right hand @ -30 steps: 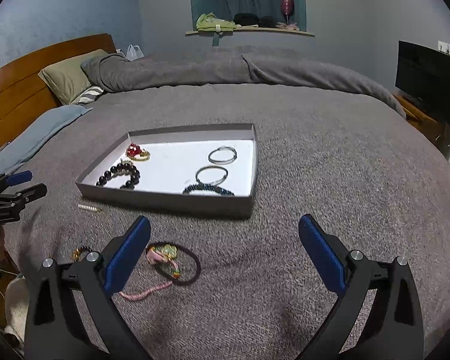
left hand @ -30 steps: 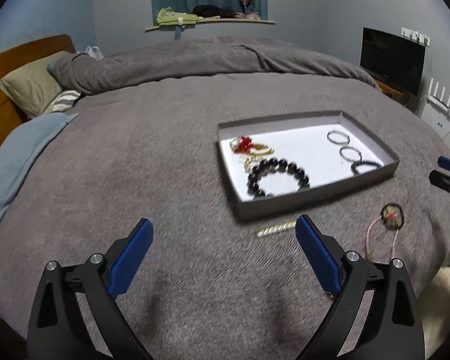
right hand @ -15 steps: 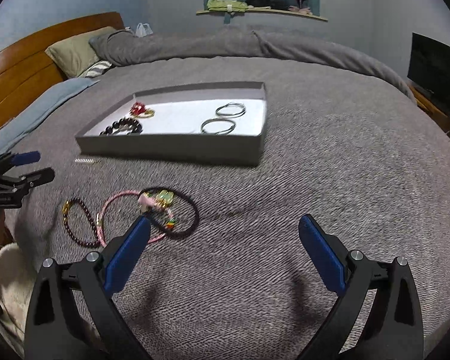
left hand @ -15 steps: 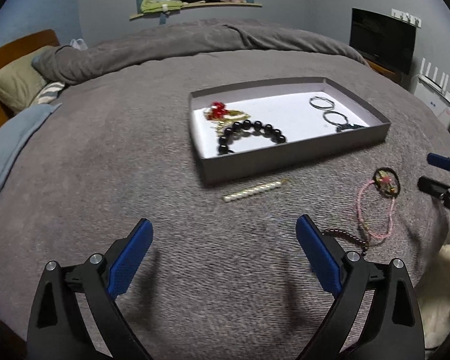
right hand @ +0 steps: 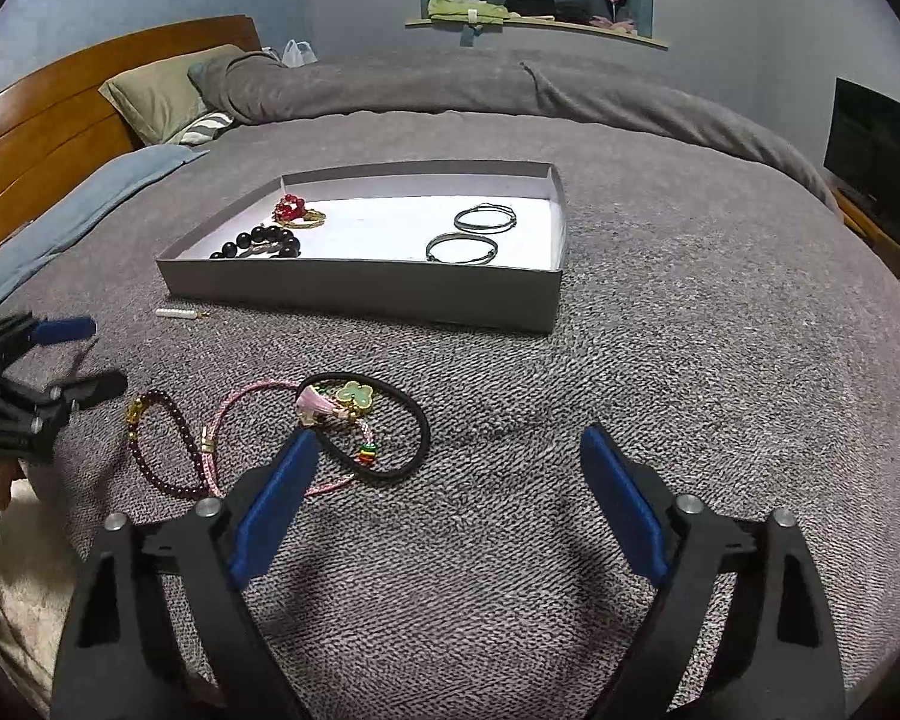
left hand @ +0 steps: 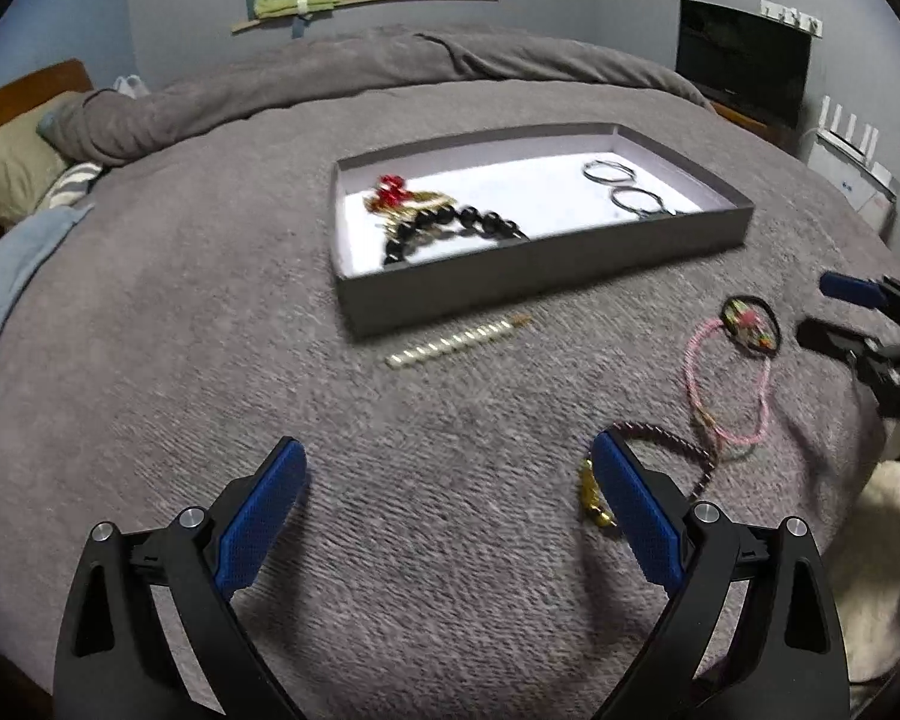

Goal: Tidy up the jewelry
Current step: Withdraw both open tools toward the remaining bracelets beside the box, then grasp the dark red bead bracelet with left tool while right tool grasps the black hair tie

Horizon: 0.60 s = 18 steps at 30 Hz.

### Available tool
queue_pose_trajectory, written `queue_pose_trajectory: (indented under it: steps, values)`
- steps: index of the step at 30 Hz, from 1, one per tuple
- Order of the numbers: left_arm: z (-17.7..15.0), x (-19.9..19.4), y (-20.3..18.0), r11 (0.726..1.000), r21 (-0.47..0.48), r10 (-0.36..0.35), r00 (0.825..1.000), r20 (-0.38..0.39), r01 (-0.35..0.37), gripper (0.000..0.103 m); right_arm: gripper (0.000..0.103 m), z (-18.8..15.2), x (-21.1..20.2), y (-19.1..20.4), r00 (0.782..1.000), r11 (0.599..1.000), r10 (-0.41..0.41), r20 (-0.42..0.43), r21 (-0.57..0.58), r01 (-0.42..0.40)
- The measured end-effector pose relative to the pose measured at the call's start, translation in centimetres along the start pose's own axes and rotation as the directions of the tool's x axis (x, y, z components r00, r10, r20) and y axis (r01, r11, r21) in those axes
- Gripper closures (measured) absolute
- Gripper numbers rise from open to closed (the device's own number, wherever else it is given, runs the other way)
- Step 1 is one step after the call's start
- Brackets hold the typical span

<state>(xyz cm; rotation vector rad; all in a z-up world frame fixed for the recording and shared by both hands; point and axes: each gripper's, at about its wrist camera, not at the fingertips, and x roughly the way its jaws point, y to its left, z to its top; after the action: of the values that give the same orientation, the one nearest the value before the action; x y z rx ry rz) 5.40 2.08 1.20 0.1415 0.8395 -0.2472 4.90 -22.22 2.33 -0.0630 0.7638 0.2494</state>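
Your left tool [left hand: 447, 468] stands with its blue pads spread wide and nothing between them, only bare grey bed cover [left hand: 180, 300]; just beside its right pad lies the dark maroon beaded bracelet [left hand: 678, 450] with its gold clasp, touching or nearly touching the pad's outer edge; ahead of the tool the pearl strand [left hand: 459, 339] lies just short of the near wall of the grey jewelry tray [left hand: 540, 267]; the room between your pads and that strand is open cover.

Your right tool [right hand: 447, 447] has just been closing a little yet its pads are still well apart, clamped on nothing; its left pad tip overlaps the pink cord bracelet [right hand: 234, 414] and sits at the near edge of the black hair tie [right hand: 411, 420] with its green clover charm; to the right of that pad the cover is free as far as the tray's near right corner.

Inside the tray, the black bead bracelet [right hand: 258, 240] and red-and-gold piece [right hand: 291, 210] lie at its left end, two thin bangles [right hand: 471, 234] toward its right.
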Motion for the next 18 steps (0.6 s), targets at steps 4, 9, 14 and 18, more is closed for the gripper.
queue_pose_trajectory:
  steps: [4,9,14,18]
  values:
    - [-0.8,0.2,-1.2,0.999,0.036,-0.026,1.0,-0.005,0.026,0.008,0.04,0.0,0.4,-0.1,1.0,1.0,0.007,-0.012,0.004,-0.007]
    - [-0.9,0.5,-1.8,0.998,0.051,-0.041,0.999,-0.011,0.042,0.009,0.052,0.1,0.7,-0.2,0.999,1.0,0.026,-0.019,0.014,-0.026]
    - [-0.9,0.3,-2.4,0.996,0.082,-0.039,0.999,-0.002,0.039,0.011,0.054,0.3,1.0,-0.1,0.999,0.999,0.032,-0.027,0.016,-0.031]
    - [-1.0,0.0,-2.8,0.993,0.108,-0.041,0.999,0.007,0.04,0.028,0.06,0.5,1.5,-0.1,0.999,0.999,0.037,-0.035,0.02,-0.036]
